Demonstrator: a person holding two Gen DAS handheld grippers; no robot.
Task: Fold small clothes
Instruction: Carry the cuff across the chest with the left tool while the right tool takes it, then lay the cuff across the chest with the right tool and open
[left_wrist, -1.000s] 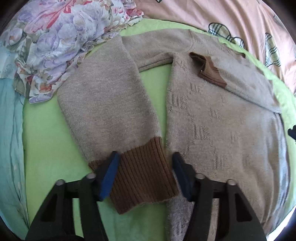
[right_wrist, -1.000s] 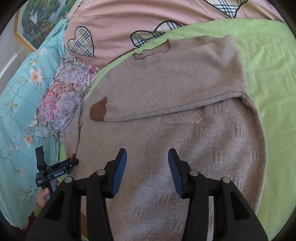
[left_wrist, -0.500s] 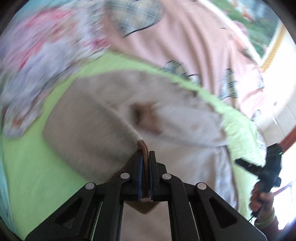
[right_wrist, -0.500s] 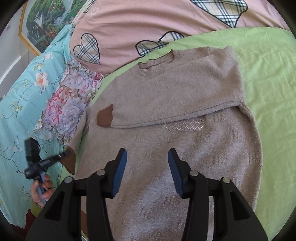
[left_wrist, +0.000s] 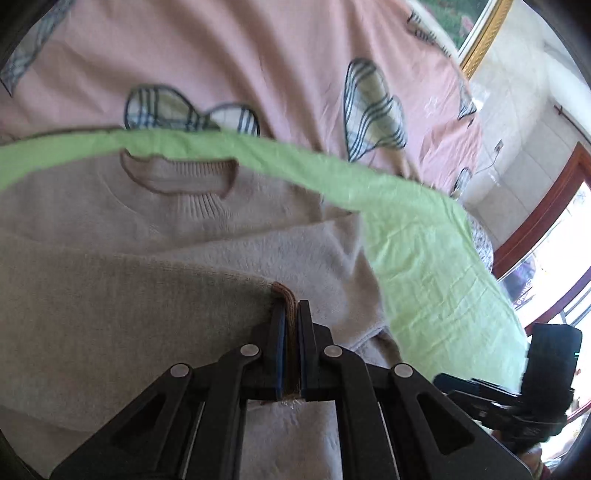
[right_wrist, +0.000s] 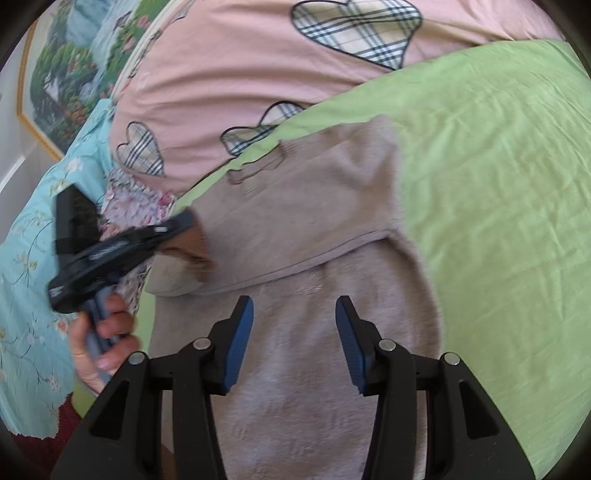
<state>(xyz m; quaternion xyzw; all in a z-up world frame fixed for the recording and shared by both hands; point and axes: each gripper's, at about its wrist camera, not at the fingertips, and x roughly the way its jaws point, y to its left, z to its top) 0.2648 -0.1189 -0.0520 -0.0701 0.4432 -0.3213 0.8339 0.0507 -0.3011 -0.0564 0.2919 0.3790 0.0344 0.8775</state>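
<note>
A beige knit sweater (right_wrist: 317, 229) with brown cuffs lies flat on the green sheet (right_wrist: 498, 184), its neckline (left_wrist: 177, 177) toward the pink quilt. One sleeve is folded across the chest. My left gripper (left_wrist: 290, 314) is shut on the brown cuff (left_wrist: 284, 291) of the other sleeve and holds it over the sweater's body; it also shows in the right wrist view (right_wrist: 173, 229). My right gripper (right_wrist: 293, 306) is open and empty above the sweater's lower body.
A pink quilt (right_wrist: 258, 66) with plaid hearts lies behind the sweater. A floral cloth (right_wrist: 136, 195) and a turquoise floral sheet (right_wrist: 29, 258) lie at the left. A framed picture (right_wrist: 66, 66) hangs on the wall. The right gripper's body shows in the left wrist view (left_wrist: 535, 387).
My left gripper closed on the brown cuff, lifted it and carried the sleeve across over the sweater's body. My right gripper stayed open, shifting slightly.
</note>
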